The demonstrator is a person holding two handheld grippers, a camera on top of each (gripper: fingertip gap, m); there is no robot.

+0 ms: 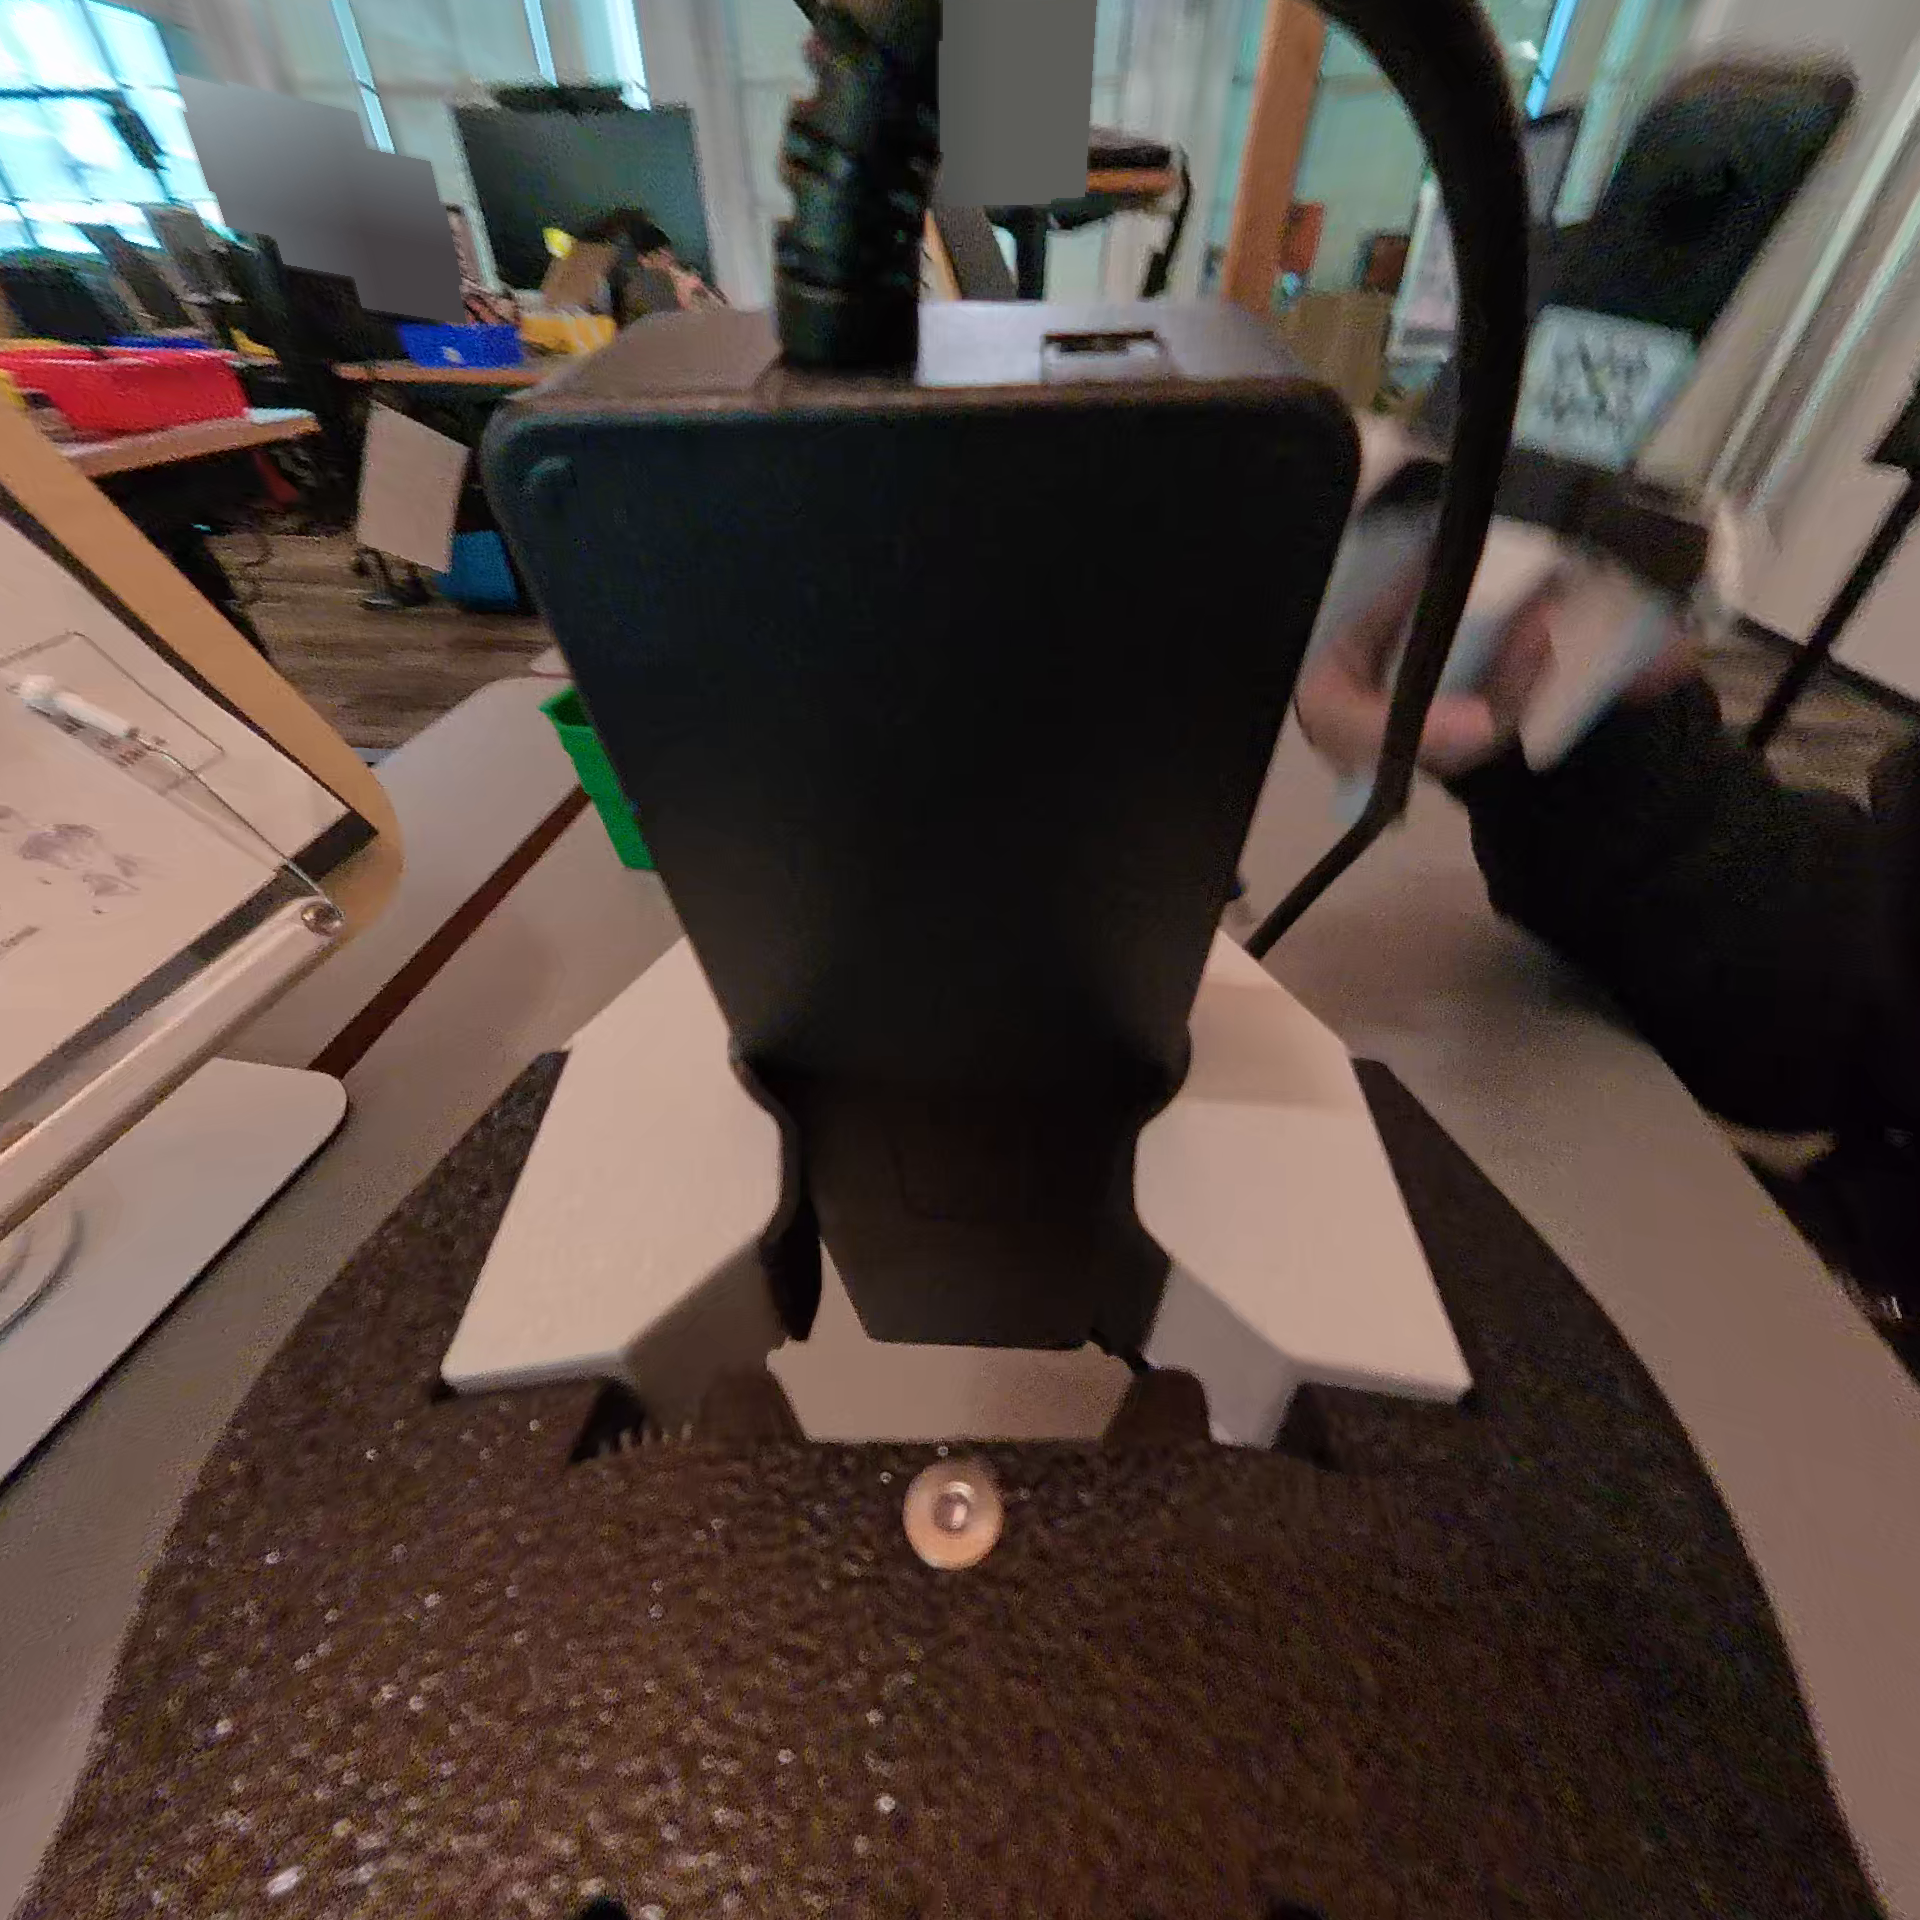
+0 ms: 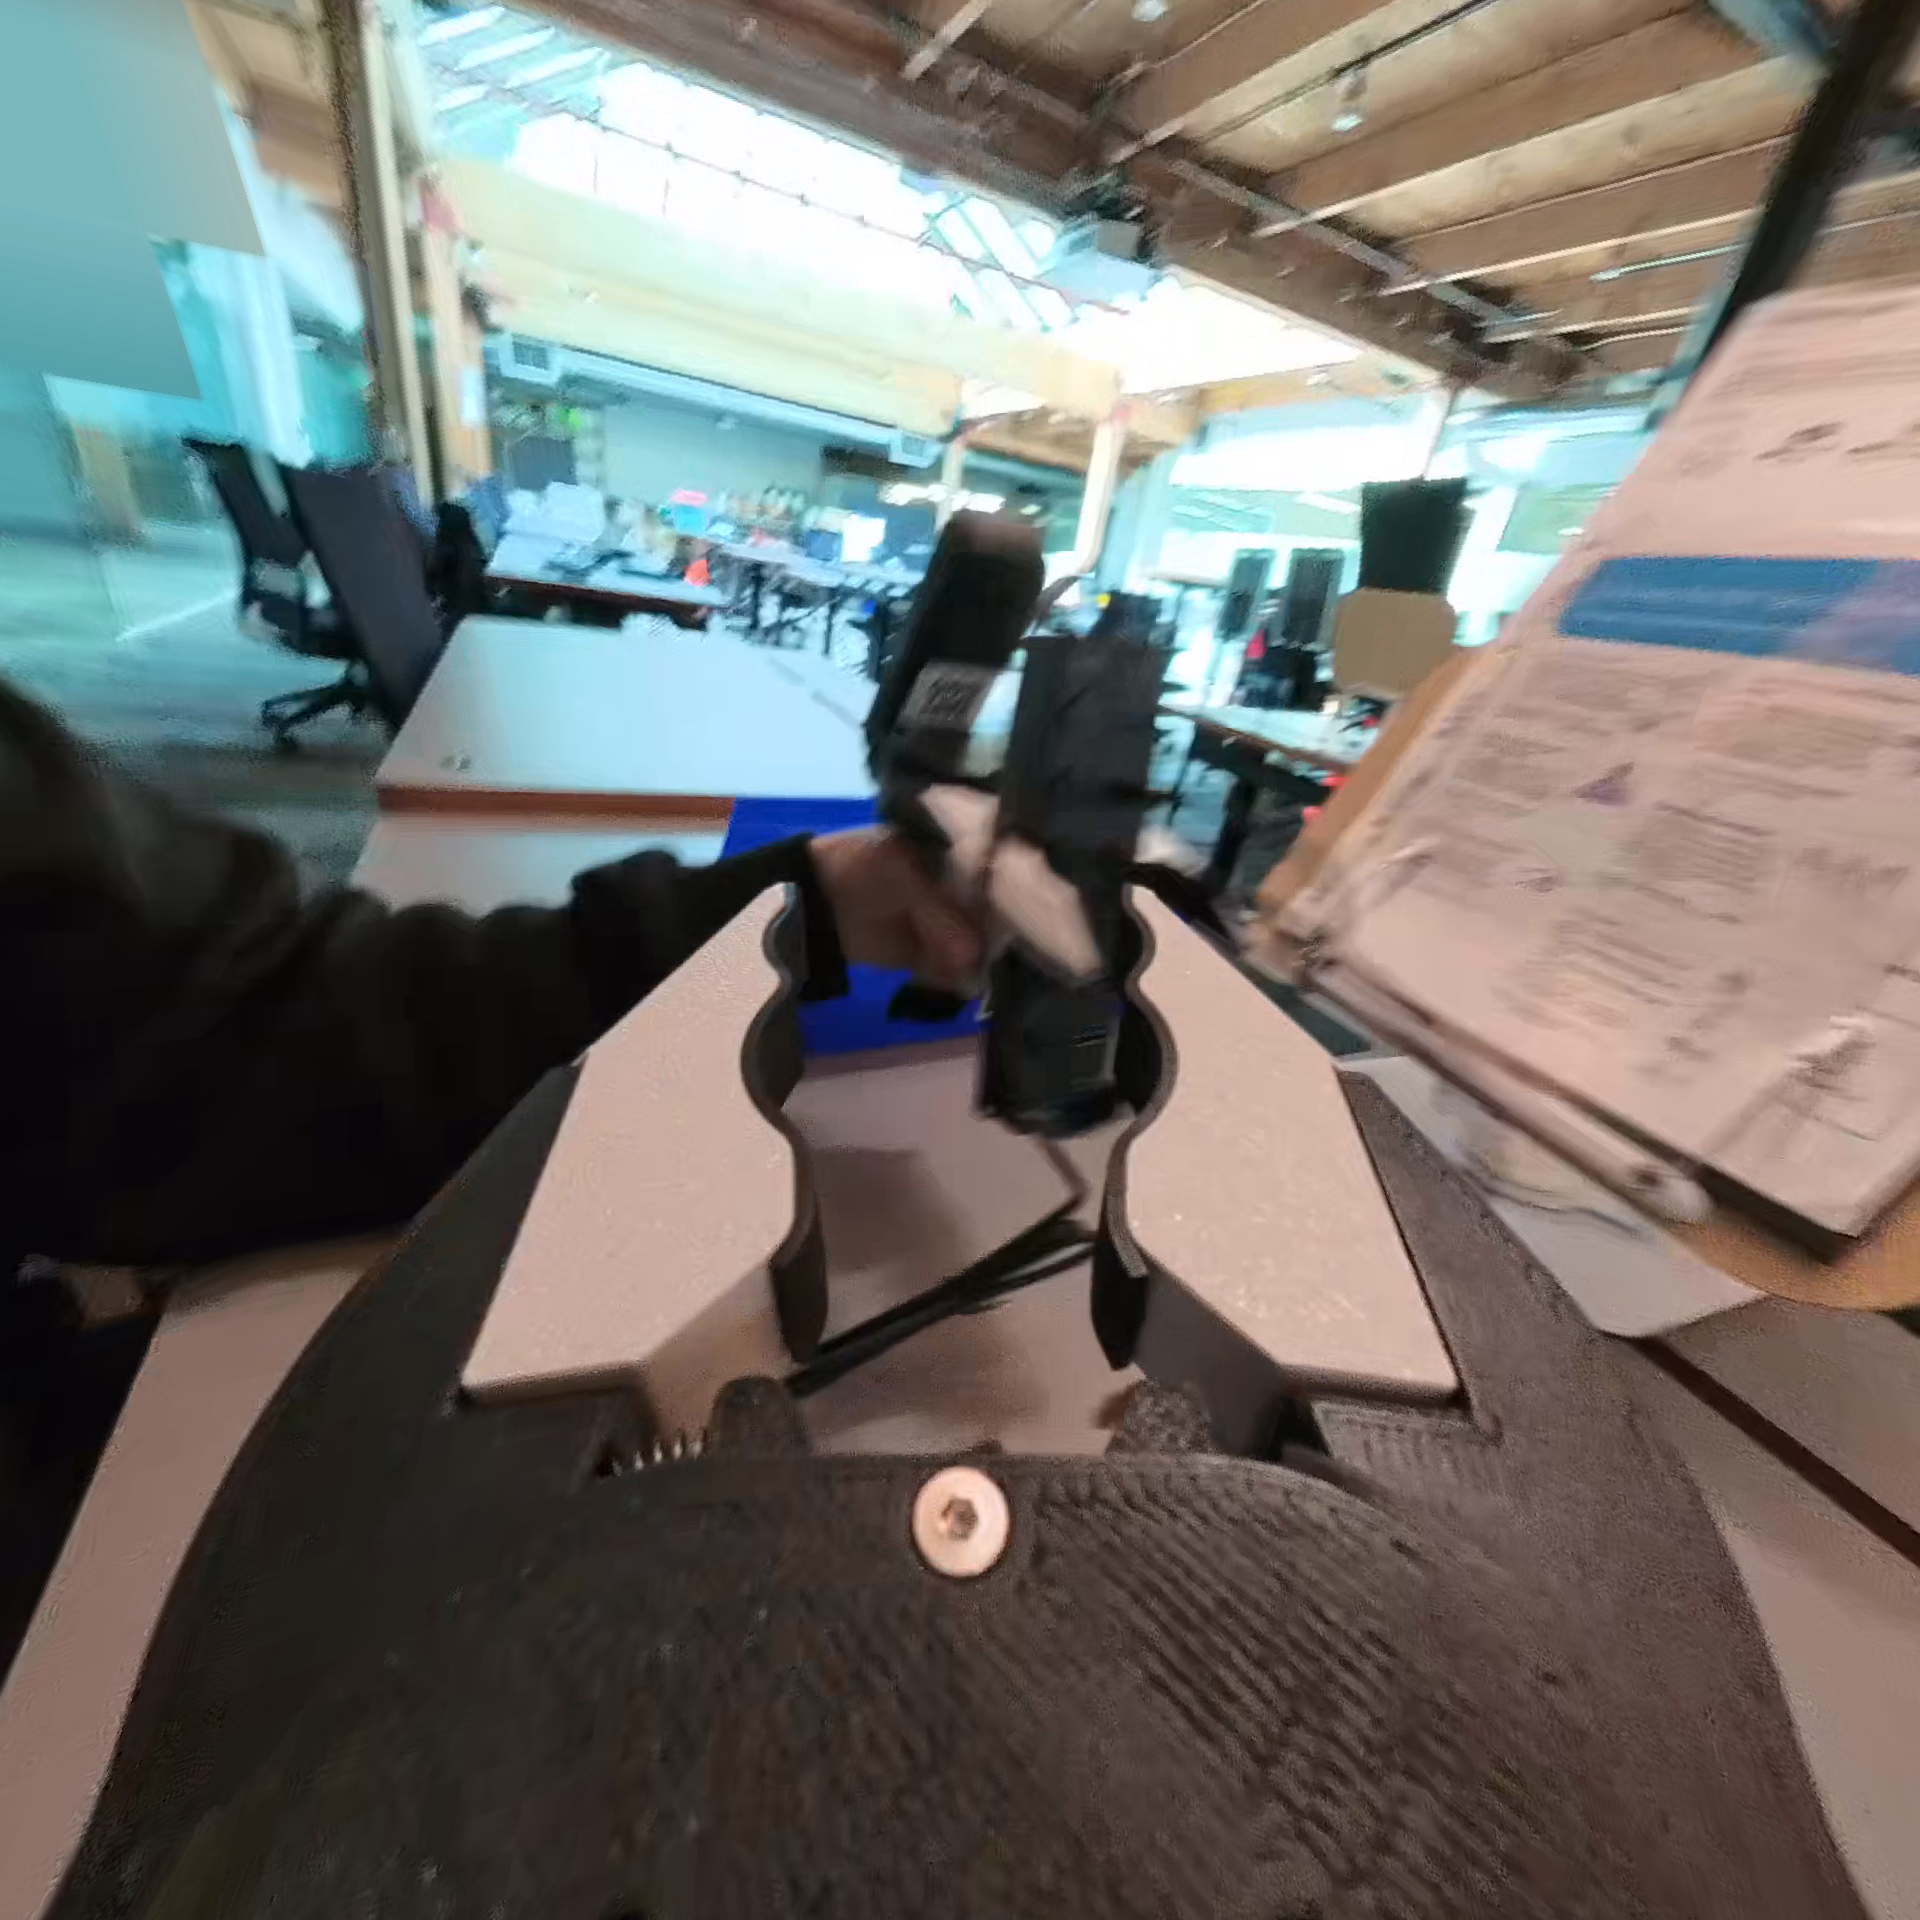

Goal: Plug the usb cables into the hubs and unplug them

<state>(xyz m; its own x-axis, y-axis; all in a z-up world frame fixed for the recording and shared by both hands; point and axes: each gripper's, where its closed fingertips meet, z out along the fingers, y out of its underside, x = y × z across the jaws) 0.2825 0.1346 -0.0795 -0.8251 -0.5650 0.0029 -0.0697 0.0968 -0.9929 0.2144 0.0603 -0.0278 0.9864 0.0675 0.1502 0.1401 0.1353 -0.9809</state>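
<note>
My left gripper (image 1: 956,987) is shut on a black box-shaped hub (image 1: 925,748) and holds it upright above the grey table (image 1: 1475,1060). A thick black cable (image 1: 852,177) enters the hub's top end, and a thinner black cable (image 1: 1475,416) arcs over to the right and down. In the right wrist view my right gripper (image 2: 956,914) is open and empty, its jaws wide apart. Ahead of it a hand holds the left gripper (image 2: 997,873) with the hub (image 2: 1075,748). A black cable (image 2: 935,1309) lies on the table below. The right gripper (image 1: 1558,644) shows blurred in the left wrist view.
A clear stand holding a printed sheet (image 1: 156,831) leans close on the left; it fills the right side of the right wrist view (image 2: 1610,831). A green bin (image 1: 597,769) sits behind the hub. A dark sleeve (image 2: 208,1039) crosses the left. Desks and chairs stand beyond.
</note>
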